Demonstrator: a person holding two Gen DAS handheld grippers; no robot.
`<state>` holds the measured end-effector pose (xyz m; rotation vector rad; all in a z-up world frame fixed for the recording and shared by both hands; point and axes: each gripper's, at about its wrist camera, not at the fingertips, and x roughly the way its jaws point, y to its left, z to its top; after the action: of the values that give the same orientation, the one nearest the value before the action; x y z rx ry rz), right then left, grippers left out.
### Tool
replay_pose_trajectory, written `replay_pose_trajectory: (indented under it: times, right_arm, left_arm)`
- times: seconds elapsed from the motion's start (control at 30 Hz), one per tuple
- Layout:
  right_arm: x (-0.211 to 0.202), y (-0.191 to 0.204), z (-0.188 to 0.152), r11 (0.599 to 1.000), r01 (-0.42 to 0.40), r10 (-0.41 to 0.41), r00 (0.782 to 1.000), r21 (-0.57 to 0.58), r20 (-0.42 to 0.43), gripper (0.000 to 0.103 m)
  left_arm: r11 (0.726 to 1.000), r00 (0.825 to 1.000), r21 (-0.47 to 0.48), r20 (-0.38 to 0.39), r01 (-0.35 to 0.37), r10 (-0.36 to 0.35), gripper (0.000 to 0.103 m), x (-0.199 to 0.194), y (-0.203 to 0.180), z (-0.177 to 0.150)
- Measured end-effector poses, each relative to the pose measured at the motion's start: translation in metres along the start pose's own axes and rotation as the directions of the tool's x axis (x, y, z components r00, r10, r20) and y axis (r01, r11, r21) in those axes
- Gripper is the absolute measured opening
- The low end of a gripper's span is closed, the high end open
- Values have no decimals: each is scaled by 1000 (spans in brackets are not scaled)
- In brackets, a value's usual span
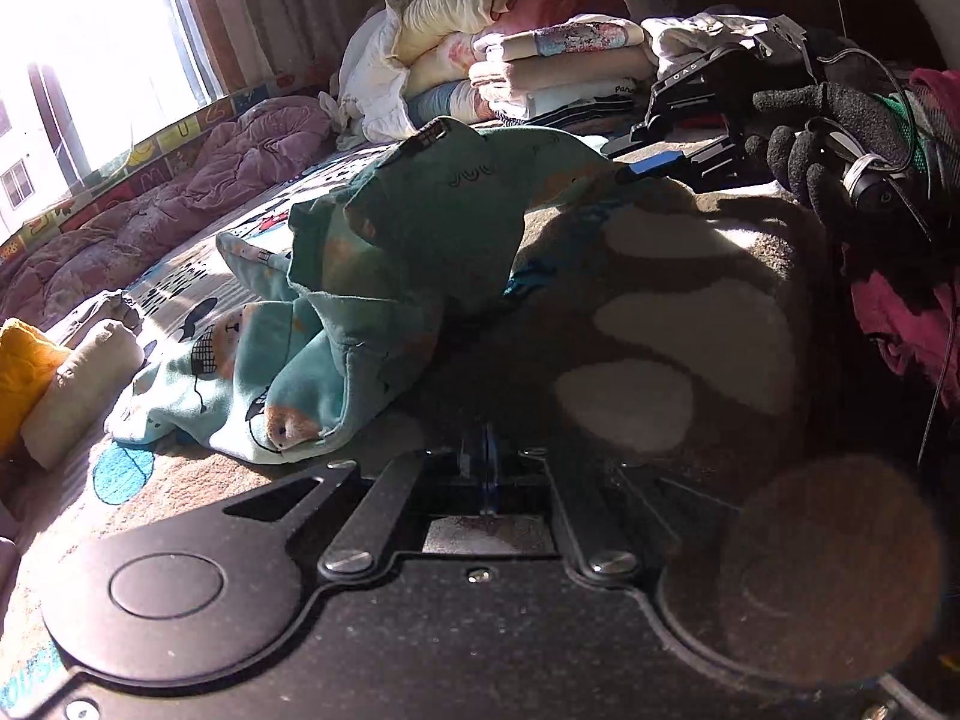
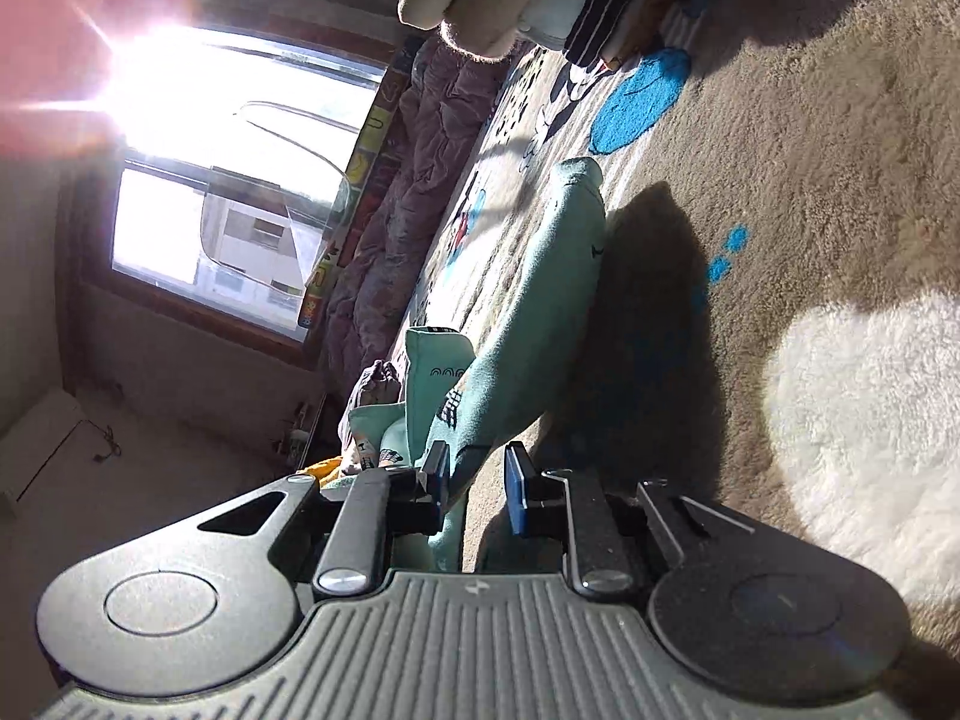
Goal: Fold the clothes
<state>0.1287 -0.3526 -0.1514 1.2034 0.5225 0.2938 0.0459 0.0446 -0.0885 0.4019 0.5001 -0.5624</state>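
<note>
A teal printed garment (image 1: 384, 264) lies crumpled on the brown patterned blanket (image 1: 690, 324). One end of it is lifted toward the right gripper (image 1: 636, 171), held by a gloved hand (image 1: 816, 150) at the upper right. In the right wrist view the garment (image 2: 540, 300) runs from the blanket in between the blue pads (image 2: 519, 489) of the right gripper (image 2: 477, 480), which stand a little apart with the cloth between them. My left gripper (image 1: 489, 468) sits low over the blanket in shadow, its blue pads pressed together with nothing visible in them.
A stack of folded clothes (image 1: 558, 72) and a heaped quilt (image 1: 468, 6) stand at the back. A purple quilt (image 1: 180, 198) lies along the window side. A yellow cloth (image 1: 24, 372) and a beige roll (image 1: 78, 384) lie at left. Pink clothing (image 1: 900, 312) lies at right.
</note>
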Motion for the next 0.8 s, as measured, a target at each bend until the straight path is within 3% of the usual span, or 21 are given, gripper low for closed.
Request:
replay_pose_trajectory:
  times: [0.03,0.07,0.1,0.13,0.17,0.23,0.3,0.43,0.47,0.53,0.6,0.67,0.7,0.73,0.8]
  right_arm:
    - [-2,-3,-2,1000,-7,7,1000,26,-5,36]
    - [-2,-3,-2,999,-17,17,1000,40,-3,59]
    - [-3,0,-2,998,-39,39,999,46,10,69]
    - [-3,3,-2,997,-66,66,998,47,16,85]
    - [-1,5,-2,994,-93,92,996,51,16,89]
    - [8,5,-4,994,-94,95,995,64,-4,89]
    - [20,0,-5,992,-85,87,996,89,-17,88]
    - [38,-17,-2,973,-112,110,994,202,22,69]
    - [41,-22,-2,964,-122,117,992,234,35,62]
    - [46,-32,-1,947,-139,128,990,289,57,50]
    - [53,-36,-1,941,-149,137,989,305,60,38]
    - [62,-36,-1,944,-156,149,988,292,46,24]
    - [66,-33,0,954,-151,149,988,259,27,18]
    - [67,-28,0,968,-138,138,990,208,12,7]
    - [65,-18,1,983,-134,135,991,125,-2,7]
  left_arm:
    - [998,1000,-65,-8,-8,8,17,0,6,-1]
    - [988,1000,-155,-4,-16,16,30,-1,15,-1]
    - [964,1000,-266,11,-22,26,55,-3,28,-2]
    - [927,999,-373,25,-25,37,60,-4,42,-3]
    - [878,998,-478,39,-22,46,60,-5,55,-4]
    - [746,996,-666,72,3,59,60,-5,81,-10]
    - [584,993,-810,109,60,49,60,2,102,-19]
    - [269,991,-955,134,122,28,59,26,124,-38]
    - [209,991,-970,131,123,24,58,32,126,-42]
    - [134,994,-985,109,106,17,52,45,128,-45]
    - [82,995,-992,101,99,21,51,57,130,-44]
    - [81,994,-991,109,107,24,41,64,128,-37]
    - [105,995,-990,101,98,24,17,68,126,-32]
    - [154,996,-985,81,76,31,13,69,123,-26]
    - [216,994,-972,104,94,39,11,64,121,-19]
